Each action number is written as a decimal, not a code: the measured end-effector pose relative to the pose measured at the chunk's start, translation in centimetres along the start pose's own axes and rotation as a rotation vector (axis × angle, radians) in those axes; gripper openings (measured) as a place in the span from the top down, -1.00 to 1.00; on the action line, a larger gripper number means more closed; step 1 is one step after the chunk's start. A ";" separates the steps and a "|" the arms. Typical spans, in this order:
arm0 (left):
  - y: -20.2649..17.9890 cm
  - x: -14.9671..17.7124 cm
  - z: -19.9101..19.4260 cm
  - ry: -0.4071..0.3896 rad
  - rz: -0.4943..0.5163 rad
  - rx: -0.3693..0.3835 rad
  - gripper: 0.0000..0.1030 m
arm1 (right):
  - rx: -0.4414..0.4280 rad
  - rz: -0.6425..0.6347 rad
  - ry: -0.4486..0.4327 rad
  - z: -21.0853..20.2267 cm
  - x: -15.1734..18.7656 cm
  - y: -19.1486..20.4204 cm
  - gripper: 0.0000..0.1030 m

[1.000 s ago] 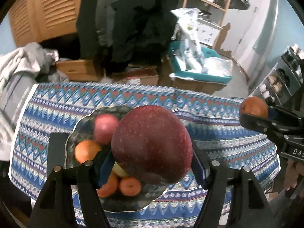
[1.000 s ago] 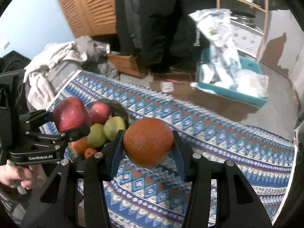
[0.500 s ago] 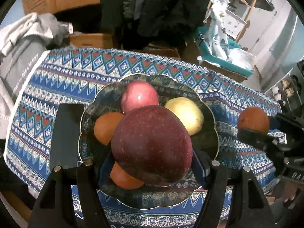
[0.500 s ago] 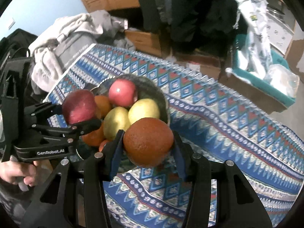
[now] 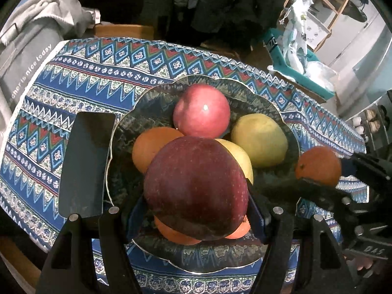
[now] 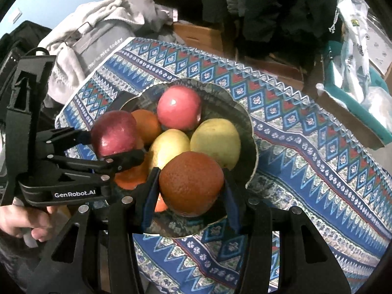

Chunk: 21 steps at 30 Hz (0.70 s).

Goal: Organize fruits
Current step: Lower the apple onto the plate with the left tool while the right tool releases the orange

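Observation:
A dark scalloped plate on the patterned tablecloth holds a pink-red apple, two yellow-green fruits and several oranges. My left gripper is shut on a large dark red apple, held just above the plate's near side. My right gripper is shut on an orange, over the plate's near right rim.
A black flat object lies on the blue patterned tablecloth left of the plate. Grey clothing is heaped beyond the table's left end. A teal bin with plastic bags stands past the far edge. A hand holds the left gripper.
Both grippers have come down and in toward the plate, each still holding its fruit. The plate and its fruits look larger and nearer in both views.

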<state>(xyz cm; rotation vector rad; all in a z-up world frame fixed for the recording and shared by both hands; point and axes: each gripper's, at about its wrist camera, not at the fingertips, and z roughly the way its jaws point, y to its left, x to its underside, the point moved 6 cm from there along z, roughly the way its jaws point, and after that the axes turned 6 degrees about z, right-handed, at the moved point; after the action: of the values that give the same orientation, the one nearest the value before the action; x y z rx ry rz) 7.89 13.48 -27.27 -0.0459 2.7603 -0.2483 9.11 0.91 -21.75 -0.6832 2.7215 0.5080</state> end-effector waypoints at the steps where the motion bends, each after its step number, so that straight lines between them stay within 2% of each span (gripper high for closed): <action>1: 0.0 0.0 0.0 0.004 0.002 0.000 -0.41 | 0.001 -0.001 0.004 0.2 0.0 0.1 0.06; 21: -0.1 1.1 -1.5 0.005 0.003 -0.014 -0.47 | 0.002 0.008 0.068 2.4 1.2 0.0 0.04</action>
<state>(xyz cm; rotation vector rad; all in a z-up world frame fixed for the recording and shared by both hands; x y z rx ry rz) 6.32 13.53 -26.23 -0.0448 2.7671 -0.2292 8.50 1.37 -24.30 -0.7012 2.7890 0.4932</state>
